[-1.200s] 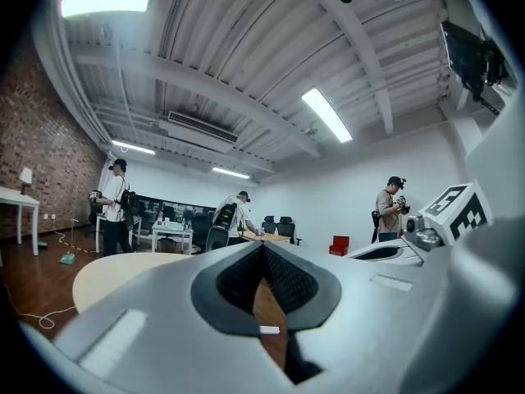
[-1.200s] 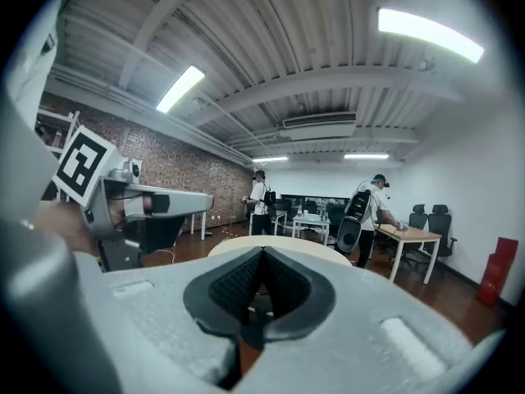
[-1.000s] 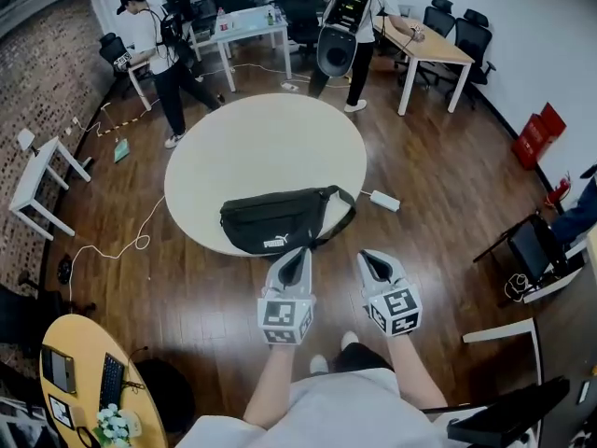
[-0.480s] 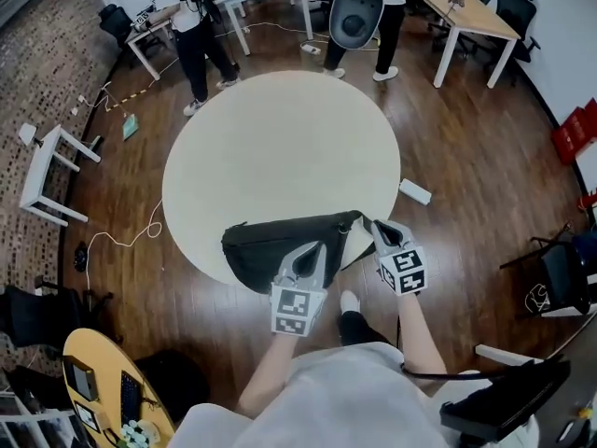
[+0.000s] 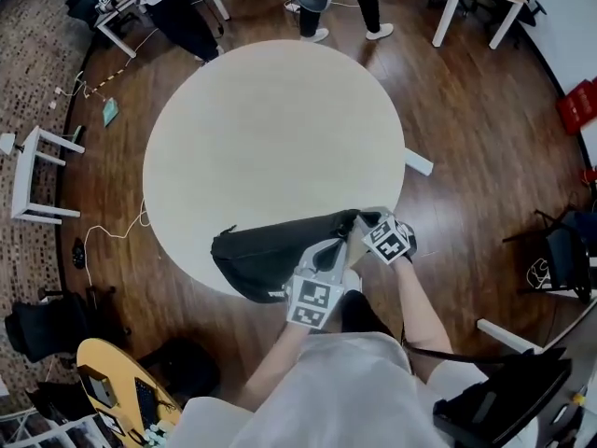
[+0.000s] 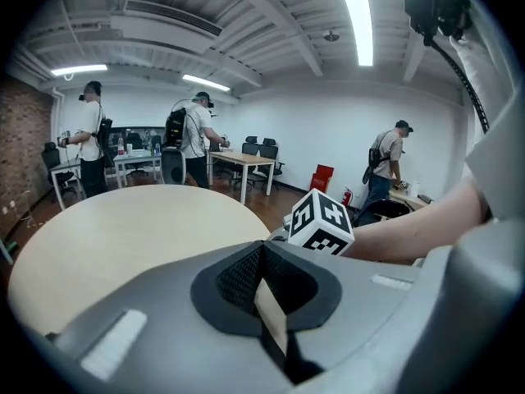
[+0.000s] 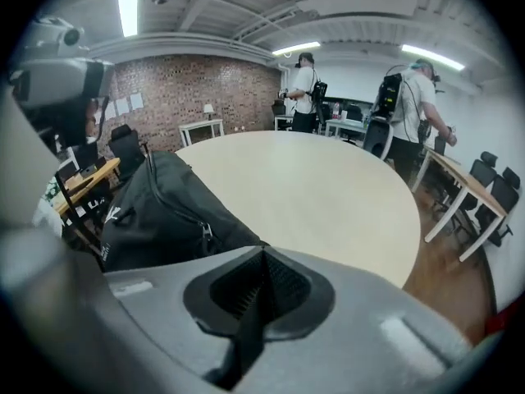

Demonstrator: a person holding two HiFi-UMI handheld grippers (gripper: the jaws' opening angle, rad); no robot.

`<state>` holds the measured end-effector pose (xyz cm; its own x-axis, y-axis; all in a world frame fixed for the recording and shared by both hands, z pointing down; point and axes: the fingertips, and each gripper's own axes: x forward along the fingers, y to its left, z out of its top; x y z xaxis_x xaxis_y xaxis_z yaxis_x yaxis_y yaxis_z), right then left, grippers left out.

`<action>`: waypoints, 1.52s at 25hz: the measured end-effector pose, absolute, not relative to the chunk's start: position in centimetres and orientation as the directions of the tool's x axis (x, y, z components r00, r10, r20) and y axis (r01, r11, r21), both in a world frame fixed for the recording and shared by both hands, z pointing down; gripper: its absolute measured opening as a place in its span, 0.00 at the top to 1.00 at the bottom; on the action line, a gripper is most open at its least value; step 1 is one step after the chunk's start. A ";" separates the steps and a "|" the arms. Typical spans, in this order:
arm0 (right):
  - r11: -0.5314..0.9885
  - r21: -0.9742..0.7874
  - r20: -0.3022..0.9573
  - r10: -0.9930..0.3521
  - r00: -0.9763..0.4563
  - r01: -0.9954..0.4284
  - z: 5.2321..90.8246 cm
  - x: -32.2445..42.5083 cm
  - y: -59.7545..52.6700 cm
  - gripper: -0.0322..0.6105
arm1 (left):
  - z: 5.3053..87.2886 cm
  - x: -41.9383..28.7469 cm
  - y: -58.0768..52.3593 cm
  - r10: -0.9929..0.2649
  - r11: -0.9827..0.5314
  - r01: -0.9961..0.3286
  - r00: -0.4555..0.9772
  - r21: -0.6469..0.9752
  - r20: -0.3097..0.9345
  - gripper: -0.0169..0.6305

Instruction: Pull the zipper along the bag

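Left claw point(image 5: 330, 250) and right claw point(image 5: 369, 222), both pressed together, are hovering at the bag point(image 5: 266, 250) on the surface's point(image 5: 270, 129) near edge; next, one needs spreading onto the zipper pull point(image 7: 204, 233).

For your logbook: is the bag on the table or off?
On: the black bag lies at the round table's near edge.

Your big round surface point(image 5: 270, 129), pale cream on top, standing on a dark wood floor point(image 5: 466, 138), one black bag point(image 5: 266, 255) lying on it, right at the edge nearest you, its long side along the rim
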<state>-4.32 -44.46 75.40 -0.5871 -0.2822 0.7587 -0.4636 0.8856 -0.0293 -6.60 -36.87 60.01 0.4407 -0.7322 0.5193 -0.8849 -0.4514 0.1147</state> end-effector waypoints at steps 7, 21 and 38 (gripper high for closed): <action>0.875 -0.088 0.784 -0.235 -0.575 -0.477 78.5 -5.0 -46.4 0.97 | 64.0 -6.6 -38.0 -0.640 -0.509 -0.855 0.452 0.098 0.621 0.95; 0.867 -0.287 0.766 -0.048 -0.641 -0.408 80.0 -5.0 -47.3 0.97 | 74.4 -3.3 -39.7 -0.442 -0.778 -0.585 0.245 -0.232 0.863 0.63; 0.850 -0.278 0.792 -0.061 -0.608 -0.447 80.2 -4.2 -47.3 0.97 | 72.6 -4.2 -38.5 -0.524 -0.675 -0.680 0.168 -0.286 0.835 0.94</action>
<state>-4.24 -47.31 80.24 -0.6076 -0.0610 0.7919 -0.4474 0.8501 -0.2778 -4.23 -38.55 72.56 0.1678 -0.5236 0.8353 -0.6803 -0.6747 -0.2863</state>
